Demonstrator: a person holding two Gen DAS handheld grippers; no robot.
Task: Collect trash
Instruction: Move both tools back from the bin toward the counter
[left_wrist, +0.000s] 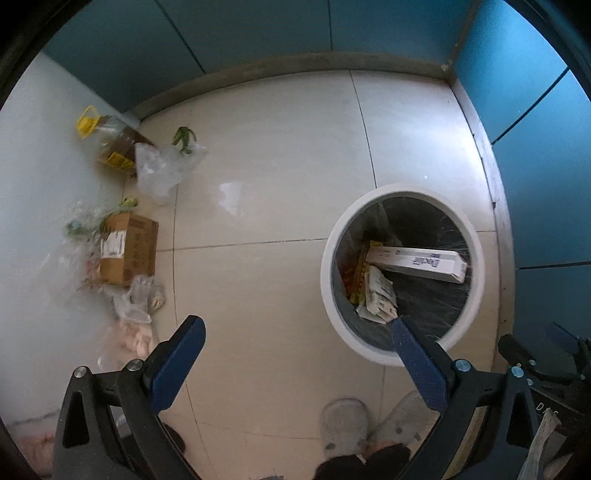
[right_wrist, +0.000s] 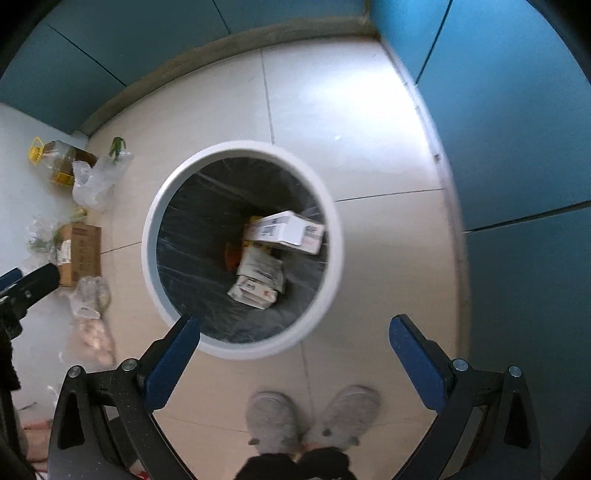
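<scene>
The pale tiled floor (right_wrist: 362, 122) runs up to blue wall panels (right_wrist: 517, 147) on the far and right sides. On it stands a round bin (right_wrist: 242, 352) with a white rim and a dark liner, seen from straight above in the right wrist view and off to the right in the left wrist view. Inside lies a long white carton (left_wrist: 417, 263); in the left wrist view its long axis runs left to right across the bin, printed face up, one end against the liner wall. In the right wrist view it looks foreshortened, so its tilt is hard to judge. Under it sit crumpled paper packets (right_wrist: 258, 280), with something orange and yellow beneath that cannot be made out.

Loose trash remains on the floor at the left, well apart from the bin: a brown cardboard box (left_wrist: 127, 248) lying flat, a clear oil bottle (left_wrist: 110, 142) on its side with its yellow handle pointing away, clear plastic bags (left_wrist: 162, 168), and pinkish stuff in a bag nearer by, too blurred to name. The left edge is cut off.

The left claw (left_wrist: 297, 330) is spread wide, nothing between its blue pads. The right claw (right_wrist: 293, 326) is likewise released and empty above the bin's near rim. Grey slippers (right_wrist: 314, 417) show below, blurred
</scene>
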